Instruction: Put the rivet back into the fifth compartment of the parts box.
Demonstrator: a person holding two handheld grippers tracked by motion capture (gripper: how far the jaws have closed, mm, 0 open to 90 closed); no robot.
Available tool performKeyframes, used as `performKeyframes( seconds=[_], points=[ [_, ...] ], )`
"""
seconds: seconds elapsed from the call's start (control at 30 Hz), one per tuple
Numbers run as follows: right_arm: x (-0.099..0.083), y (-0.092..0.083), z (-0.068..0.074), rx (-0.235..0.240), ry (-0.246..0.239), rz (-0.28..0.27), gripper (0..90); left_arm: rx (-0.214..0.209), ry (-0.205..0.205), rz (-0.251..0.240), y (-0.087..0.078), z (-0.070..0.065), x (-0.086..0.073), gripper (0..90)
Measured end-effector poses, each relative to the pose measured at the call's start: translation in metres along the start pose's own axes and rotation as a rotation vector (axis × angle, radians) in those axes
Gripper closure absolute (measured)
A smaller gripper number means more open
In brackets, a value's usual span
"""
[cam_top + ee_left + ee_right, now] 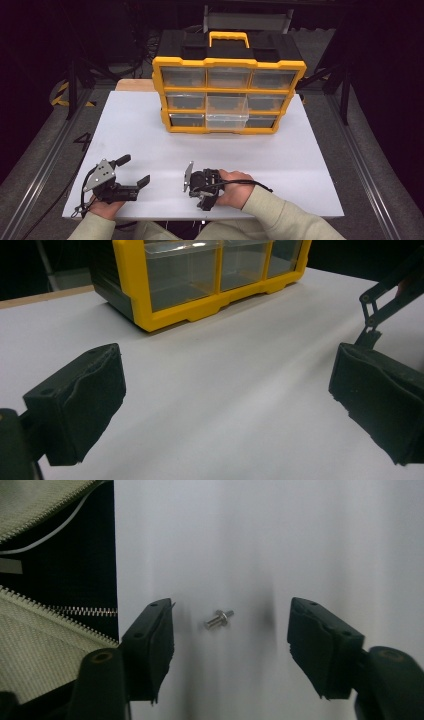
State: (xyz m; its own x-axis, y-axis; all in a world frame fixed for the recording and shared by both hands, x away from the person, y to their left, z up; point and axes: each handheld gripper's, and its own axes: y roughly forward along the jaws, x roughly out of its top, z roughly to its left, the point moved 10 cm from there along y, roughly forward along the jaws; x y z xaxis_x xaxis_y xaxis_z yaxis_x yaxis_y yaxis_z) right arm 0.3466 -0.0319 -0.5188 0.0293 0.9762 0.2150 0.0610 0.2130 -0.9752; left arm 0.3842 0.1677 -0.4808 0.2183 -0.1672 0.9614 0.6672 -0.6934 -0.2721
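Small silver metal screw [218, 619] lying on white tabletop [300, 540], between right gripper's [230, 645] parted black jaws, untouched. Left gripper [225, 405] spread wide, empty, facing yellow plastic drawer organiser [200, 285].

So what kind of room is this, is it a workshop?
Probably a lab or workshop bench. A white table stands among dark metal frames, with a yellow parts organizer of clear drawers on it and a small screw lying between the right gripper jaws.

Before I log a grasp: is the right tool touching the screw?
Apart. The right gripper view shows the screw lying on the table between the right tool's open jaws, with bare white surface on both sides.
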Motion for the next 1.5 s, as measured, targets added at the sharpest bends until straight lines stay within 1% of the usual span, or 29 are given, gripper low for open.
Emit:
performKeyframes(
  seconds=[0.03, 0.07, 0.17, 0.27, 0.3, 0.33, 0.47, 0.5, 0.53, 0.7, 0.77, 0.83, 0.87, 0.9, 1.07, 1.1, 1.13, 1.17, 1.2, 1.23, 1.3, 1.37, 1.5],
  points=[
    [0.000, 0.002, 0.000, 0.005, -0.004, 0.004, 39.8, -0.001, 0.000, -0.001, 0.000, 0.000, 0.000, 2.7],
    [0.000, 0.002, 0.000, 0.005, -0.004, 0.004, 39.8, -0.001, 0.000, -0.001, 0.000, 0.000, 0.000, 2.7],
    [0.000, 0.006, 0.004, 0.029, 0.005, 0.006, 46.9, -0.006, 0.000, 0.000, 0.000, 0.000, 0.000, 2.6],
    [0.001, 0.005, 0.003, 0.033, -0.004, 0.006, 53.2, -0.004, -0.009, -0.007, 0.000, 0.000, 0.001, 2.6],
    [0.001, 0.005, 0.005, 0.046, -0.008, 0.009, 59.4, -0.004, -0.009, -0.005, 0.000, 0.000, 0.000, 2.6],
    [0.001, 0.005, 0.005, 0.046, -0.008, 0.009, 59.4, -0.003, -0.010, -0.004, 0.000, 0.000, 0.000, 2.6],
    [0.001, 0.004, 0.004, 0.053, -0.019, 0.006, 79.5, -0.003, -0.010, -0.002, 0.000, 0.000, 0.000, 2.7],
    [0.000, 0.004, 0.004, 0.052, -0.022, 0.008, 80.2, -0.002, -0.010, -0.004, 0.000, 0.000, 0.000, 2.7],
    [-0.001, 0.003, 0.003, 0.056, -0.020, 0.022, 80.6, -0.002, -0.009, -0.003, 0.000, 0.000, 0.000, 2.7],
    [0.000, 0.003, 0.004, 0.054, -0.015, 0.021, 81.5, -0.002, -0.010, -0.004, 0.000, 0.000, 0.000, 2.6],
    [-0.001, 0.001, 0.004, 0.056, -0.023, 0.028, 81.9, -0.002, -0.012, -0.004, 0.000, 0.001, 0.000, 2.6],
    [-0.001, -0.002, 0.003, 0.052, -0.023, 0.019, 82.3, -0.001, -0.011, -0.005, 0.000, 0.001, 0.000, 2.7],
    [-0.001, -0.005, 0.003, 0.050, -0.025, 0.024, 82.3, -0.001, -0.011, -0.005, 0.000, 0.001, 0.000, 2.7],
    [0.000, -0.009, 0.003, 0.053, -0.020, 0.012, 82.3, -0.001, -0.011, -0.004, 0.000, 0.001, 0.000, 2.7],
    [0.003, -0.029, 0.000, 0.048, -0.020, -0.007, 82.4, 0.000, -0.012, -0.005, 0.000, 0.001, 0.000, 2.7],
    [0.003, -0.029, 0.000, 0.048, -0.020, -0.007, 82.4, -0.001, -0.014, -0.003, 0.000, 0.001, 0.000, 2.7],
    [0.005, -0.042, -0.003, 0.044, -0.020, -0.019, 82.4, -0.002, -0.011, -0.002, 0.000, 0.001, 0.000, 2.7],
    [0.005, -0.042, -0.003, 0.044, -0.020, -0.019, 82.4, -0.002, -0.011, -0.002, 0.000, 0.001, 0.000, 2.7],
    [0.005, -0.046, -0.004, 0.041, -0.020, -0.023, 82.3, -0.001, -0.012, -0.004, 0.000, 0.001, 0.000, 2.7],
    [0.007, -0.053, -0.005, 0.038, -0.018, -0.034, 82.4, 0.000, -0.012, -0.004, 0.000, 0.001, 0.000, 2.7],
    [0.008, -0.063, -0.008, 0.033, -0.024, -0.044, 82.4, -0.001, -0.010, -0.003, 0.000, 0.000, 0.000, 2.7],
    [0.009, -0.072, -0.011, 0.029, -0.018, -0.054, 82.4, -0.001, -0.010, -0.002, 0.000, 0.000, 0.000, 2.7],
    [0.009, -0.091, -0.019, 0.013, -0.010, -0.059, 82.4, -0.003, -0.007, -0.002, 0.000, 0.000, 0.000, 2.7]
  ],
)
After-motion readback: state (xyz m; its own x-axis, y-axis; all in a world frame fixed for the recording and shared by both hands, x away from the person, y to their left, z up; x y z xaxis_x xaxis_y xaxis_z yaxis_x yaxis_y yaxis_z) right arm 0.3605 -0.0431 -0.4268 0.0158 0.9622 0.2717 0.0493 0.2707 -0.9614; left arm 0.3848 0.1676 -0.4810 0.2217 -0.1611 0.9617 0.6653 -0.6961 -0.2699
